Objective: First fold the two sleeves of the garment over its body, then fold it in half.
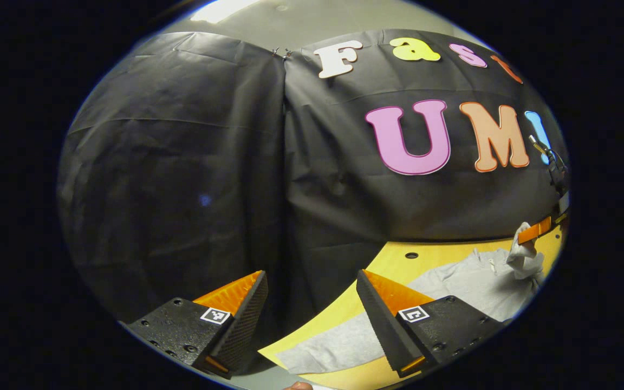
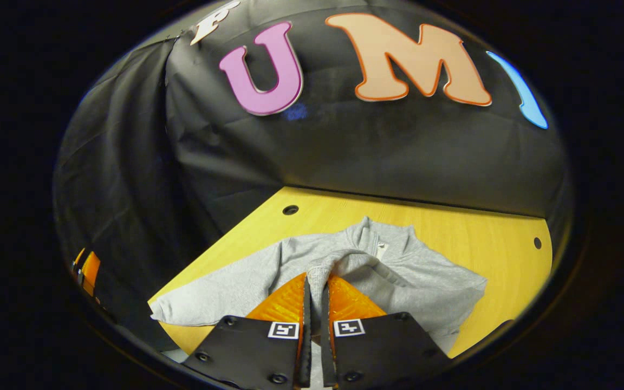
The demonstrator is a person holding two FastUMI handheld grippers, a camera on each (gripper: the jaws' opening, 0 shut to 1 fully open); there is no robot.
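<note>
A grey sweatshirt (image 2: 398, 276) lies on the yellow table (image 2: 453, 227), collar toward the wall. My right gripper (image 2: 317, 277) is shut on the cuff of one sleeve (image 2: 339, 259), held raised over the garment's body. The other sleeve (image 2: 209, 298) lies stretched out flat to the left. In the left gripper view, my left gripper (image 1: 311, 276) is open and holds nothing, above the table's left edge beside the garment (image 1: 453, 284). Far right in that view, the right gripper (image 1: 534, 232) holds the lifted cuff (image 1: 523, 257).
The black cloth wall (image 2: 398, 151) closes the back and left of the table. Small round holes (image 2: 290, 209) sit in the tabletop near the far edge. Bare wood (image 2: 507, 254) lies to the right of the garment. The left gripper (image 2: 87, 268) shows at the far left.
</note>
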